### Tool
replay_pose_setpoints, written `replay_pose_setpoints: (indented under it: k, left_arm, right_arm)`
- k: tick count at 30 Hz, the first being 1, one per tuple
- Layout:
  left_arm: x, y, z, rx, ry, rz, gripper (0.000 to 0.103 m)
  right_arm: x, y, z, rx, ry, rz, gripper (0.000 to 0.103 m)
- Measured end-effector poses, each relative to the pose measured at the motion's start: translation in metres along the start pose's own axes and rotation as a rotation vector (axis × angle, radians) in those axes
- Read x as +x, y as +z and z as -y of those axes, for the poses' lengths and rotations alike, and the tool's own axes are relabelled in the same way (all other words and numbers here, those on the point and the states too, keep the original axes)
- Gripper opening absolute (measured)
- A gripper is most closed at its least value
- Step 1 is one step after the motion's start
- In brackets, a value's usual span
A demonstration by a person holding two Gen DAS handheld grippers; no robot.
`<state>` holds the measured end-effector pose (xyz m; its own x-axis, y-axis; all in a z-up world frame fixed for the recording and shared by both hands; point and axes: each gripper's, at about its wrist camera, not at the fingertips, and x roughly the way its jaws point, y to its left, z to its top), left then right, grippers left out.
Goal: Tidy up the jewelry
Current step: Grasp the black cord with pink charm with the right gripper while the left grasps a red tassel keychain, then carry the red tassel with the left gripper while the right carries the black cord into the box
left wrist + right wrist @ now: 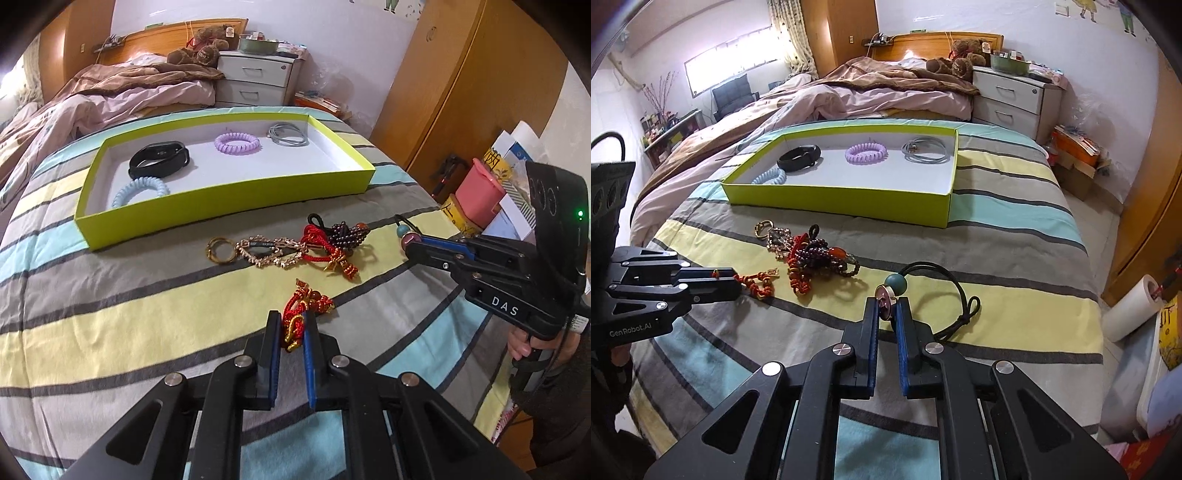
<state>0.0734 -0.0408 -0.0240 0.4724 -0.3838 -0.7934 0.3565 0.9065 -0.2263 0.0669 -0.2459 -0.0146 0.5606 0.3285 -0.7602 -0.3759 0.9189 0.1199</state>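
My left gripper [291, 319] is shut on a red and gold knotted cord charm [304, 304] low over the striped bedspread; it also shows in the right wrist view [755, 282]. My right gripper [887, 308] is shut on a black cord necklace with a teal bead and a metal disc [892, 288]; its cord [955, 295] trails on the bed. A lime-green tray [229, 197] holds a black band [159, 160], a purple coil tie [236, 142], a blue coil tie [142, 190] and a grey cord [288, 133]. A jewelry pile [295, 247] lies in front of it.
A gold ring [219, 250] lies left of the pile. An unmade bed with pink and brown covers [871, 92] lies beyond the tray. A white nightstand [1015, 99] and a wooden wardrobe [480, 92] stand to the right. Boxes and a pink container [480, 192] sit beside the bed.
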Motion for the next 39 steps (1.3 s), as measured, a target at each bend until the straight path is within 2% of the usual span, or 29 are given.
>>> replay_pose_setpoints:
  k: [15, 25, 33, 39]
  left_arm:
    - [-0.032, 0.007, -0.01, -0.007, 0.043, 0.074, 0.011]
    - [-0.048, 0.049, -0.026, -0.005, 0.072, 0.14, 0.011]
    - [-0.039, 0.082, -0.041, 0.0, 0.098, 0.151, 0.011]
    - [-0.028, 0.104, -0.05, -0.006, 0.088, 0.154, 0.011]
  right_arm:
    - [-0.023, 0.011, -0.013, -0.006, 0.016, 0.065, 0.009]
    - [-0.031, 0.047, -0.018, -0.014, 0.03, 0.12, 0.009]
    - [-0.013, 0.084, -0.015, -0.02, 0.026, 0.12, 0.009]
    - [0.003, 0.106, -0.01, -0.027, 0.019, 0.109, 0.009]
